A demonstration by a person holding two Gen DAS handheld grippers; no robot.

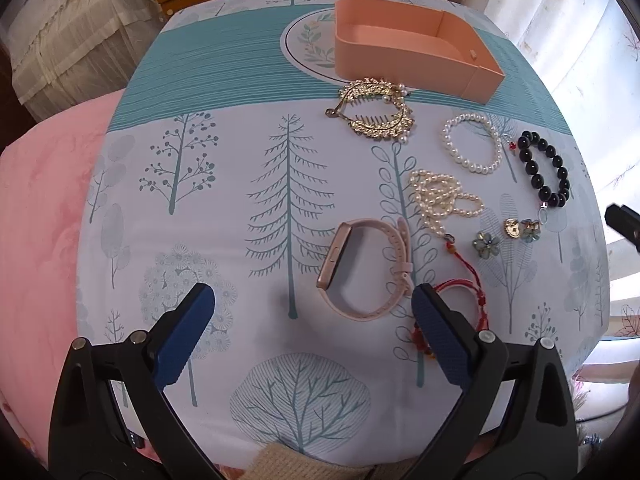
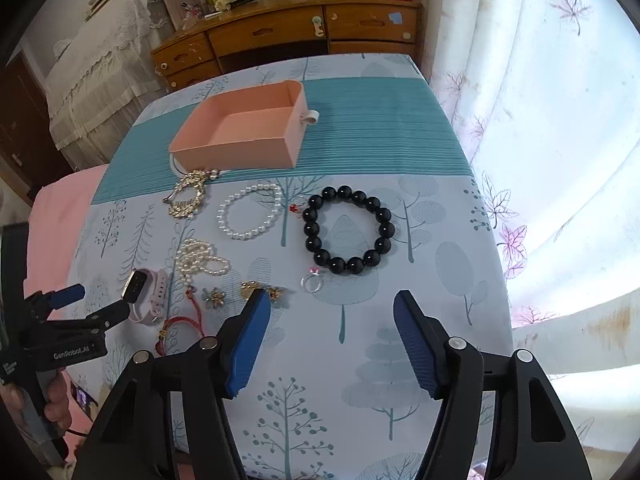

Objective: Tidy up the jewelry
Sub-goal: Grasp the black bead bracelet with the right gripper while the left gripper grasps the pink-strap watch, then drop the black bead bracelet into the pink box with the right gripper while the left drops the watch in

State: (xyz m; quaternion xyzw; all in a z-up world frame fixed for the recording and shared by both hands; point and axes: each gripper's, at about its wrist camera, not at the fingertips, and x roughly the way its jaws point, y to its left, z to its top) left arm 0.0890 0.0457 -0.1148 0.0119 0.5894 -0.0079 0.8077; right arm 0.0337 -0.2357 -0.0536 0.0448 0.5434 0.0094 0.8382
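Note:
An open, empty peach box (image 1: 416, 52) (image 2: 244, 132) stands at the far side of the table. In front of it lie a gold hair clip (image 1: 376, 110) (image 2: 188, 196), a white pearl bracelet (image 1: 472, 144) (image 2: 248, 212), a black bead bracelet (image 1: 546, 168) (image 2: 346, 230), a pearl necklace (image 1: 442, 198) (image 2: 200, 260), a pink watch (image 1: 368, 270) (image 2: 146, 292), a red cord bracelet (image 1: 468, 296) (image 2: 180, 326), flower earrings (image 1: 506, 234) (image 2: 244, 294) and a ring (image 2: 314, 282). My left gripper (image 1: 312, 300) (image 2: 100, 302) is open, just short of the watch. My right gripper (image 2: 332, 308) is open, just short of the ring.
The table has a tree-print cloth (image 1: 280, 184) (image 2: 360, 360). A pink bed (image 1: 44, 240) lies to the left. A wooden dresser (image 2: 288, 28) stands behind the table. Curtains (image 2: 540, 120) hang at the right.

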